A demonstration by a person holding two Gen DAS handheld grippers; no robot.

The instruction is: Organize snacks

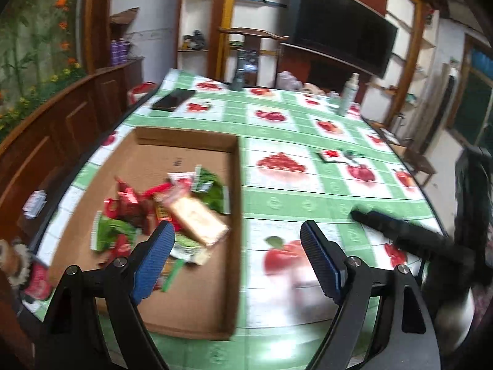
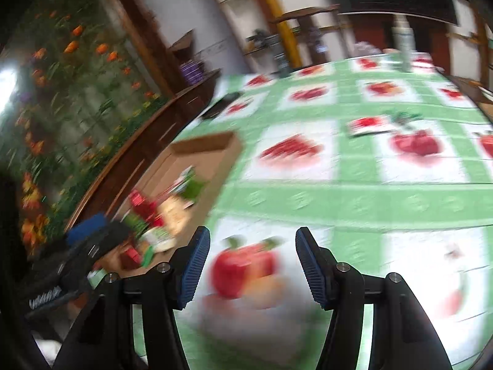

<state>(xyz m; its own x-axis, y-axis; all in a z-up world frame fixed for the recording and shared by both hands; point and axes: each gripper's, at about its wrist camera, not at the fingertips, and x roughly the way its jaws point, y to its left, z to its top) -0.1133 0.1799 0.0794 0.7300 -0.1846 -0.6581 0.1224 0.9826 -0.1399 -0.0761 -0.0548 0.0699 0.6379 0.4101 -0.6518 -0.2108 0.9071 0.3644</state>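
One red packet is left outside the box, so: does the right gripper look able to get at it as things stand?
Probably yes. The right gripper is open and empty, and only bare tablecloth lies between it and the red packet.

Soft daylight; motion blur, fisheye-warped dark edges.

No readable text from my end in either wrist view. The snack packets point(image 1: 163, 212) in the cardboard tray point(image 1: 237, 191) carry print, but motion blur smears it. There's a small dark mark on the tray floor, upper centre of the left view; I can't tell what it says. The red-and-white sachet point(image 1: 330, 155) on the tablecloth point(image 1: 308, 203), right of centre, is too small to read. The right view is blurrier still.
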